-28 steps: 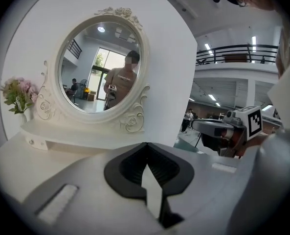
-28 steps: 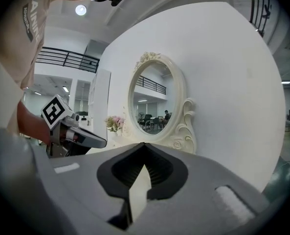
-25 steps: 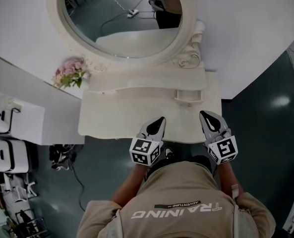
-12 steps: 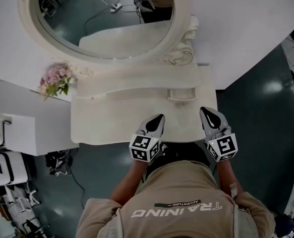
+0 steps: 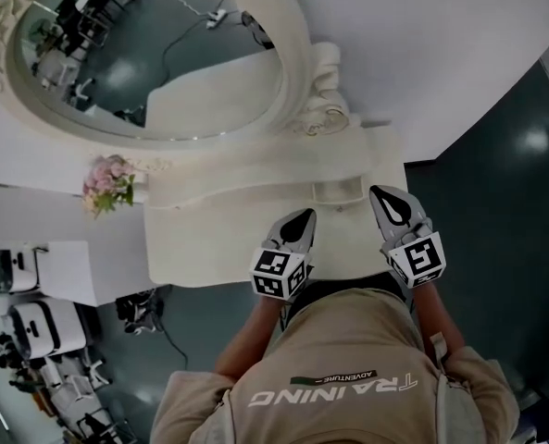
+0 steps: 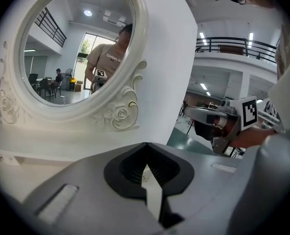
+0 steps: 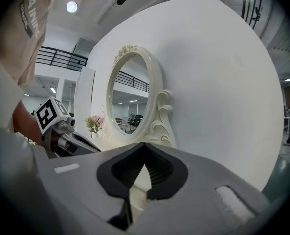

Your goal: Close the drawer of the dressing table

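Observation:
The cream dressing table (image 5: 209,239) stands against a white wall, with an oval mirror (image 5: 154,72) above it. A small drawer (image 5: 339,192) in the raised back shelf sticks out a little over the tabletop. My left gripper (image 5: 302,220) hovers above the front part of the tabletop, shut and empty, to the drawer's near left. My right gripper (image 5: 386,199) is just right of the drawer, also shut with nothing in it. In the left gripper view the jaw tips (image 6: 145,146) meet and point at the mirror frame (image 6: 118,114). The right gripper view shows its tips (image 7: 144,145) closed too.
Pink flowers (image 5: 107,183) sit at the table's far left corner. White cabinets and cables (image 5: 43,322) stand on the dark floor to the left. The person's torso in a beige shirt (image 5: 339,387) is close to the table's front edge.
The head view has swung, so the table and mirror sit further left and tilted. Both grippers stay shut over the table front; the left one has edged slightly forward.

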Demonstrator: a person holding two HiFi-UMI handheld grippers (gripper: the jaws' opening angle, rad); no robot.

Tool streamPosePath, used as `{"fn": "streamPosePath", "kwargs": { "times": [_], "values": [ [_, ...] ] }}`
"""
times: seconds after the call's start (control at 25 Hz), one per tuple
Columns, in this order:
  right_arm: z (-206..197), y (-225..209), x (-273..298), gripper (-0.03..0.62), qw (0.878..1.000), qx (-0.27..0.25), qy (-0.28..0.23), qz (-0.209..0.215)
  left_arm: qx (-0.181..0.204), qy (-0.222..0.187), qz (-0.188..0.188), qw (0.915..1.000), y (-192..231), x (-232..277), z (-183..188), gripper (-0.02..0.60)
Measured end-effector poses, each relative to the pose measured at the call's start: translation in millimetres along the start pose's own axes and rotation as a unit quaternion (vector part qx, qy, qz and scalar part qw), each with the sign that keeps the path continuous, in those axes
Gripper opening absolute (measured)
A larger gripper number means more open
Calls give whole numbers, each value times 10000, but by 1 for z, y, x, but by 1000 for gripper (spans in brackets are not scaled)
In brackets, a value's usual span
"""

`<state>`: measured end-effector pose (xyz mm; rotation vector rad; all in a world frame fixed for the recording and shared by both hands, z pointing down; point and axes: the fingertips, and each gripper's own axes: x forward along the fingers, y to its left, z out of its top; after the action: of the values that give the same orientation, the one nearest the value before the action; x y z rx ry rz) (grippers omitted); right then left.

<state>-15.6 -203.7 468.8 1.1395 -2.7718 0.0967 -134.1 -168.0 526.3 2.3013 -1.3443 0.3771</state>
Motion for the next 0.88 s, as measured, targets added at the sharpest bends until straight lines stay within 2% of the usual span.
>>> {"fn": "streamPosePath", "kwargs": {
  "times": [0.2, 0.48, 0.64, 0.88],
  "values": [
    [-17, -21, 6, 3, 9996, 286, 23, 79, 49, 327, 0, 9995, -2, 40, -10, 18],
    [-46, -30, 5, 2, 9980, 523, 270, 249, -217, 965, -183, 9949, -11, 68, -45, 18],
    [-57, -26, 5, 2, 9969, 617, 351, 351, -530, 1263, -245, 9903, -10, 78, -72, 18],
    [-67, -19, 4, 2, 9956, 698, 438, 448, -1016, 1776, -269, 9785, -8, 91, -119, 18]
  ]
}}
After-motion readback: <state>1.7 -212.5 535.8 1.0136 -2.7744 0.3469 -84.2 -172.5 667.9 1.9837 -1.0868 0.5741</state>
